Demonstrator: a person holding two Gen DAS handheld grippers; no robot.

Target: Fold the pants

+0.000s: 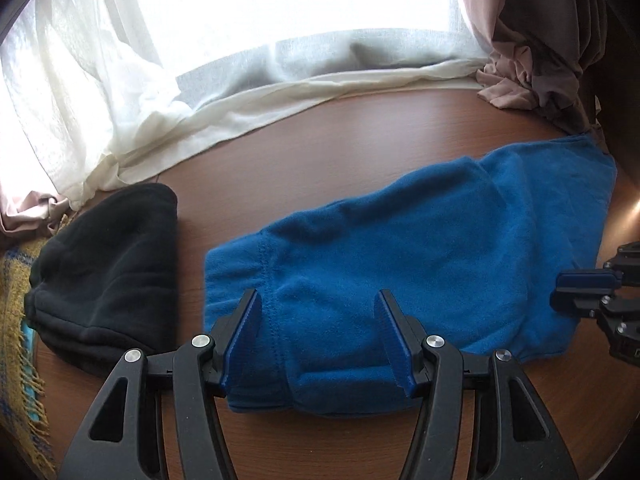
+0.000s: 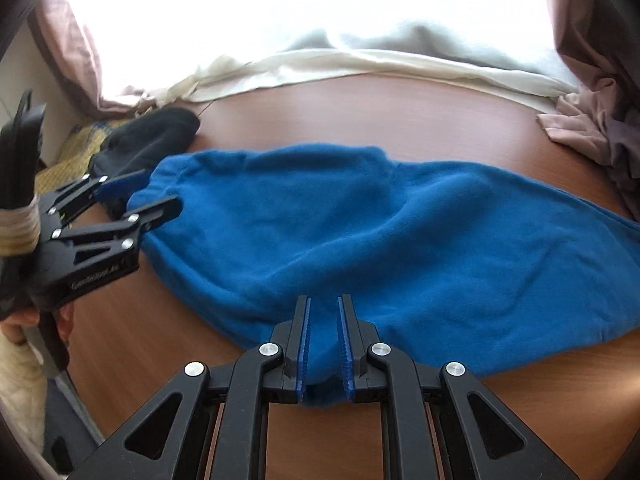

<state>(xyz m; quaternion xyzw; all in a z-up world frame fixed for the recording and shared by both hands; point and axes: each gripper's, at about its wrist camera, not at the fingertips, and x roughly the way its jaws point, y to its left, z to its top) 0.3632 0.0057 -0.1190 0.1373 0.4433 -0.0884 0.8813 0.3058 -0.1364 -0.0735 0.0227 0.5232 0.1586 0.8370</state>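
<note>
The blue pants (image 2: 360, 232) lie across the brown worktop (image 2: 380, 112), apparently already doubled leg on leg, so the crosswise folds look left to do. The right tool (image 2: 323, 344) pinches their near edge narrowly; the left tool (image 1: 318, 344) stands wide astride the waistband end (whether it grips, I cannot tell). Bare worktop lies beyond toward the curtain (image 1: 120, 120), while a black garment (image 1: 108, 264) sits just beside the pants' left end.

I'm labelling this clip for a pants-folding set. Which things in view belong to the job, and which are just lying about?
Part of the job:
- blue pants
- left tool, around a bunched fold of the pants
- right tool, pinching their near edge
- table

Lying about:
- black garment
- white curtain
- pink cloth
- yellow fringed blanket
</note>
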